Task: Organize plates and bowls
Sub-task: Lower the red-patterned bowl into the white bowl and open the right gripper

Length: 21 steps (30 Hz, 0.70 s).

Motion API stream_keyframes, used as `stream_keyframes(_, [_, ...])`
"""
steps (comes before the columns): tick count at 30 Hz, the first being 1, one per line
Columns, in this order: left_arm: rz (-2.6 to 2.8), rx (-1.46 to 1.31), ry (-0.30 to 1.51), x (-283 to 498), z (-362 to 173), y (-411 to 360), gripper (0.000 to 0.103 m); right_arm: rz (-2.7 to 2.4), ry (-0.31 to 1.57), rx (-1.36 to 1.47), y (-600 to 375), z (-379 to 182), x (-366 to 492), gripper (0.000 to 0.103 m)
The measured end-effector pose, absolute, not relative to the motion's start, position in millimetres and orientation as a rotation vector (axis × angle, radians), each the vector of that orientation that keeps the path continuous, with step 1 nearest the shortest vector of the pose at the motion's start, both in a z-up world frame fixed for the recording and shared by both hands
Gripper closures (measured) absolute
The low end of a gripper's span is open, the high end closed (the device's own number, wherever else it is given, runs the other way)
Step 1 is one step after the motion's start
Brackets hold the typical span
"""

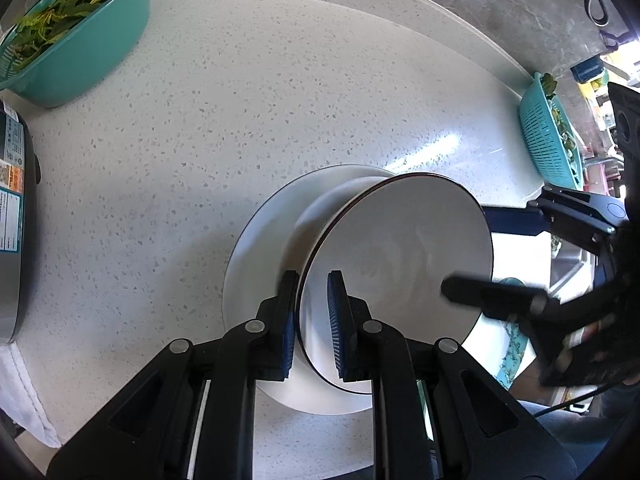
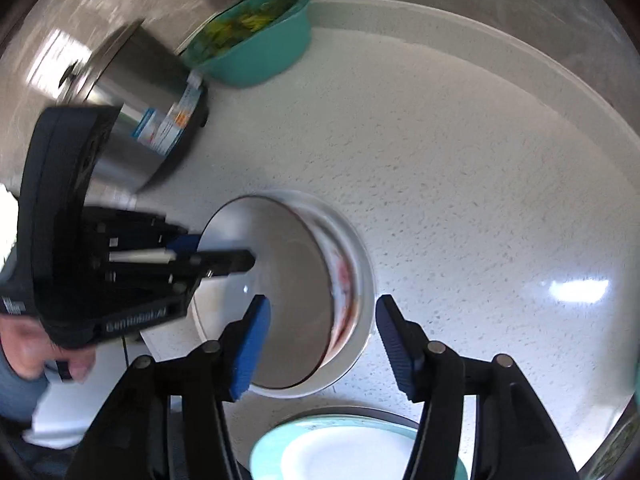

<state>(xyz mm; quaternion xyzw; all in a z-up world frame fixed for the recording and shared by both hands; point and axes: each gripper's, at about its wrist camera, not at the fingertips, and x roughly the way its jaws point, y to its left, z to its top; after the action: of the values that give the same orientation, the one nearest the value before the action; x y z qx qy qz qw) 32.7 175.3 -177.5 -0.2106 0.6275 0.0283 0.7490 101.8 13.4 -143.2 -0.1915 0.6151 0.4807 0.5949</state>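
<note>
Evidently the left tongs [image 1: 314, 320] pinch the rim of a dark-edged plate [image 1: 400, 256], holding it tilted on edge over a larger white plate [image 1: 256, 248] that lies flat on the speckled desk [image 1: 200, 120]; the tilt probably lets it be lowered to nest inside. The right tongs [image 2: 322, 344] stand apart, pads clear of the plate, gripping nothing, so the left alone bears the weight. A teal-rimmed plate [image 2: 280, 440] waits near the desk edge, likely next for stacking.
</note>
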Motion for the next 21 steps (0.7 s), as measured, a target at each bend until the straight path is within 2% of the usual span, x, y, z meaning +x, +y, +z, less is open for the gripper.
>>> stream_keyframes(10, [0.080, -0.485, 1.366, 27, -178, 179, 0.089, 1.088, 1.455, -0.346, 3, -145, 116, 0.046])
stream_keyframes(11, [0.081, -0.481, 1.363, 26, -177, 179, 0.089, 1.084, 1.452, -0.348, 2, -145, 118, 0.048])
stream_keyframes(13, [0.083, -0.480, 1.357, 24, -175, 179, 0.089, 1.080, 1.454, -0.346, 1, -145, 119, 0.066])
stream_keyframes(16, [0.081, -0.485, 1.351, 21, -173, 181, 0.087, 1.086, 1.450, -0.377, 6, -145, 115, 0.079])
stream_keyframes(21, [0.080, -0.482, 1.329, 16, -167, 183, 0.085, 1.087, 1.463, -0.394, 12, -151, 111, 0.082])
